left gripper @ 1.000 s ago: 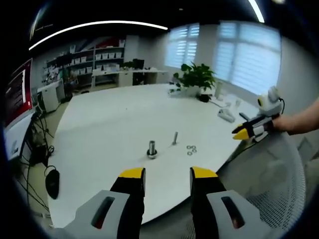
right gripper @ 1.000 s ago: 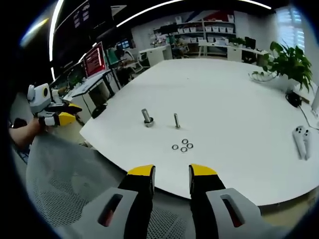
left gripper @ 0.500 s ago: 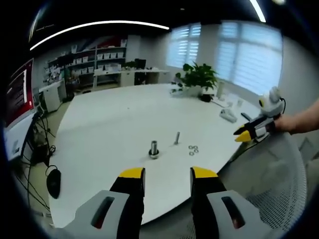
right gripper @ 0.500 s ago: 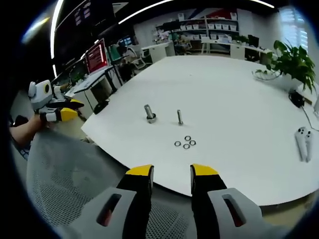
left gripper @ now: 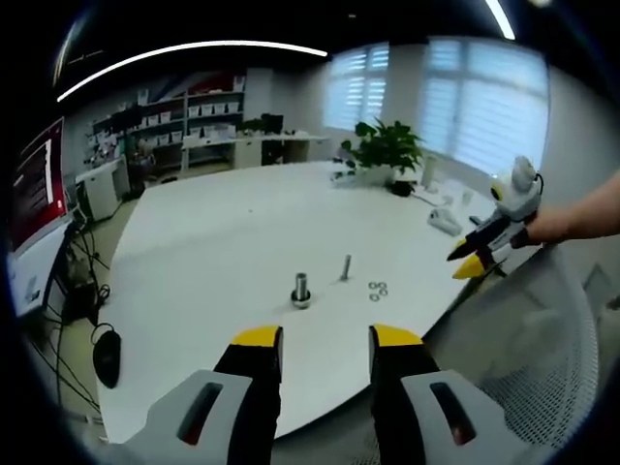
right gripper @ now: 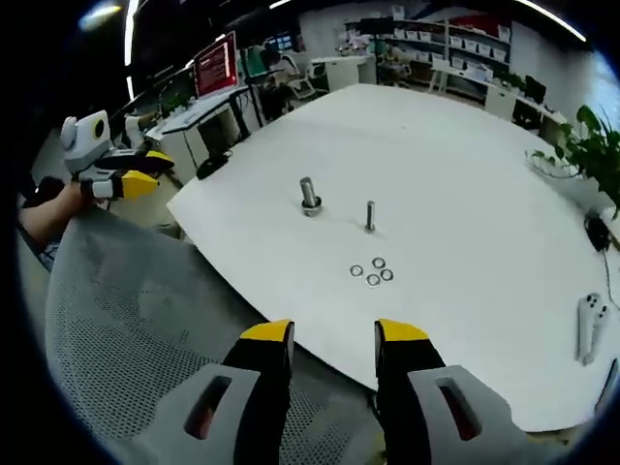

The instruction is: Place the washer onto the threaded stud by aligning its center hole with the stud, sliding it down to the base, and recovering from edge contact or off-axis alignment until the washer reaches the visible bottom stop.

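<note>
A: What is the biggest thing here?
B: A large white table (right gripper: pixel 455 155), and near its edge a grey mesh chair back (right gripper: pixel 126 320).

A: And the grippers?
B: The left gripper (left gripper: pixel 325 341) is low in its own view, jaws spread, nothing between them. The right gripper (right gripper: pixel 333 336) is also held over the chair, jaws spread and empty. In the left gripper view the right gripper comes in from the right, beyond the table edge; a hand holds it.

A: Where are the task parts?
B: On the table stands a thin threaded stud (right gripper: pixel 369 215), upright. Left of it stands a thicker bolt (right gripper: pixel 309 196). Four washers (right gripper: pixel 373 272) lie flat in a small group just near the stud, apart from it, none on it.

A: Anything else?
B: A green plant (left gripper: pixel 385 149) at the far side, and a white controller (right gripper: pixel 590 325) at the right.
</note>
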`<act>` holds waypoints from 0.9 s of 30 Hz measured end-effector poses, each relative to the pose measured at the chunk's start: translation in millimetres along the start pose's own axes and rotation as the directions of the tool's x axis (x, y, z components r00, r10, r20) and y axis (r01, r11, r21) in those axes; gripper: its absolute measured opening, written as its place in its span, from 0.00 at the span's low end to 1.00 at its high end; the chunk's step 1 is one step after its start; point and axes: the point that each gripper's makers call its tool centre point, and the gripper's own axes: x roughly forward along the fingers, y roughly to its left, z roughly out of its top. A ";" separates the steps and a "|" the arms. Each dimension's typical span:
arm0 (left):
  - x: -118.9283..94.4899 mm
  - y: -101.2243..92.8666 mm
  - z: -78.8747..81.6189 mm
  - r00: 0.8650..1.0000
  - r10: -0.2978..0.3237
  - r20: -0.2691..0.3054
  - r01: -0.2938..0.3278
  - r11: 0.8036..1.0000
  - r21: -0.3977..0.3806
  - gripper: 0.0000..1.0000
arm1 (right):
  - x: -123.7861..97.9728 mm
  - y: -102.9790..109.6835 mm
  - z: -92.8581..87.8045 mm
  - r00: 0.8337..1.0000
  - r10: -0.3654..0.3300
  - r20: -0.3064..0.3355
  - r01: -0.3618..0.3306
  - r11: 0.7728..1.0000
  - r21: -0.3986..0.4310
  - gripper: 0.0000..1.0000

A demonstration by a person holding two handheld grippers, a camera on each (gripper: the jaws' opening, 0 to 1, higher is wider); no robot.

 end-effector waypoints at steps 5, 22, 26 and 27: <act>0.5 -0.3 -1.6 1.000 0.004 -0.008 -0.003 1.000 0.009 0.33 | 28.7 -1.9 4.9 0.999 0.008 -0.046 -0.009 1.000 -0.027 0.35; 1.3 2.2 -7.3 0.999 0.010 -0.032 -0.010 1.000 0.007 0.32 | 101.4 -14.5 -2.9 0.973 0.010 -0.229 -0.054 0.981 -0.184 0.30; 1.1 4.3 -6.3 0.999 0.020 -0.028 -0.020 1.000 0.004 0.32 | 114.5 -18.1 4.0 0.970 -0.001 -0.242 -0.056 0.972 -0.230 0.27; 1.0 4.7 -6.3 0.999 0.021 -0.028 -0.021 1.000 0.003 0.32 | 117.1 -18.7 5.1 0.970 -0.002 -0.244 -0.057 0.970 -0.234 0.27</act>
